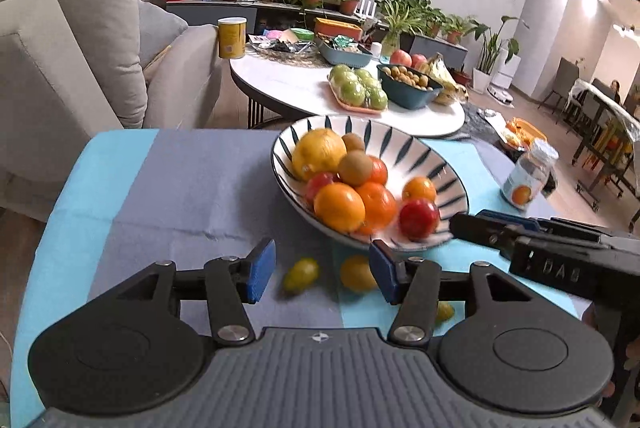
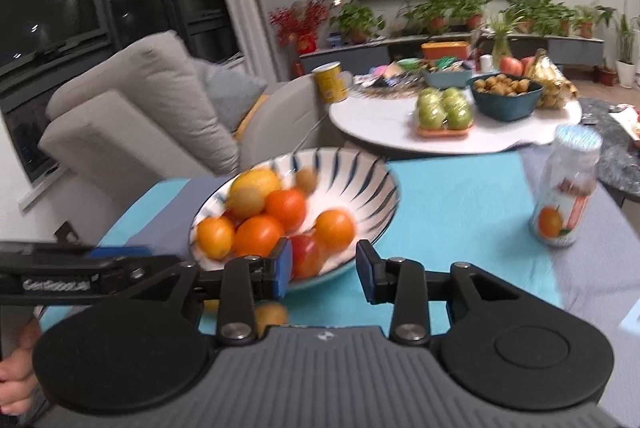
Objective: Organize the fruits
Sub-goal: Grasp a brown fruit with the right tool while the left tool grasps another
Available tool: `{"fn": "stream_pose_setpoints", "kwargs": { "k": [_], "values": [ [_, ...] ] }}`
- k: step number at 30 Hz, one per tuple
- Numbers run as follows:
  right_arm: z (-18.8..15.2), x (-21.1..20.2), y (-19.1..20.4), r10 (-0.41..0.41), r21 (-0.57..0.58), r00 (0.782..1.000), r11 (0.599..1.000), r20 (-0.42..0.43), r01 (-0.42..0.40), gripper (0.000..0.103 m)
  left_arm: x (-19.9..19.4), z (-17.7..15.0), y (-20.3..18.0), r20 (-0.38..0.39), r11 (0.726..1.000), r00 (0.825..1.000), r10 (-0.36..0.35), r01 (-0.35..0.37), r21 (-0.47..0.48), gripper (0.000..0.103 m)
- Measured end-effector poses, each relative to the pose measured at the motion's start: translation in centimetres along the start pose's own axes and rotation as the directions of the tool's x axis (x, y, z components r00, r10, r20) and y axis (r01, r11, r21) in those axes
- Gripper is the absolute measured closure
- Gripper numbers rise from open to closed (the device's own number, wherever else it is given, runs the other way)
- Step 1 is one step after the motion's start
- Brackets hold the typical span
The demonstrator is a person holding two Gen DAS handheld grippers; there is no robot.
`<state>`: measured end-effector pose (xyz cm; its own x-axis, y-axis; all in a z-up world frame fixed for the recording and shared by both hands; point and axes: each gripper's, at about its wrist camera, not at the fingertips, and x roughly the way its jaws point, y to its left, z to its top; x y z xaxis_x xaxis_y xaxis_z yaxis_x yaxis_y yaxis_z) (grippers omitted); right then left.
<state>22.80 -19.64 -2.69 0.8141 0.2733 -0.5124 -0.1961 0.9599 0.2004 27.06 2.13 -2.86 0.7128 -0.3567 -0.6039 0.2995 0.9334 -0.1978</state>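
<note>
Though blurred, "GenRobot.ai" on hand-held gripper (image 2: 116,256).

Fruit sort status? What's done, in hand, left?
Done: most fruit sits in the striped bowl, including a red apple near its front rim.
In hand: nothing. The left tool stands open and empty over the cloth; the right tool is open too.
Left: a small yellow-green fruit, an orange-yellow fruit and another partly hidden one lie loose on the cloth.
</note>
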Motion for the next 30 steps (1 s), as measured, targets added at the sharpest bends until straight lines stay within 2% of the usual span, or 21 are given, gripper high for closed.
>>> {"fn": "stream_pose_setpoints", "kwargs": {
  "k": [10,13,22,30],
  "values": [
    [-1.7,1.1,1.9,0.037,-0.025,0.996,0.999,-0.083,-0.039,0.026,-1.3,-1.3,-0.3,-0.014,1.000,1.000,0.007,-0.007,0.001,0.050],
    [-1.9,1.4,1.6,0.048,0.013,0.993,0.999,-0.112,-0.047,0.026,-1.4,-1.8,-0.5,-0.025,1.000,1.000,0.001,-0.001,0.009,0.050],
    [-2.1,0.9,1.9,0.051,0.010,0.991,0.999,-0.121,-0.050,0.026,-0.8,-1.9,-1.5,-0.038,0.999,0.999,-0.017,0.019,0.046,0.050],
    [-1.7,-0.8,0.9,0.029,0.034,0.996,0.999,-0.087,-0.026,0.026,0.9,-1.3,-2.9,-0.050,0.995,0.998,-0.042,0.047,0.088,0.050]
  ]
}}
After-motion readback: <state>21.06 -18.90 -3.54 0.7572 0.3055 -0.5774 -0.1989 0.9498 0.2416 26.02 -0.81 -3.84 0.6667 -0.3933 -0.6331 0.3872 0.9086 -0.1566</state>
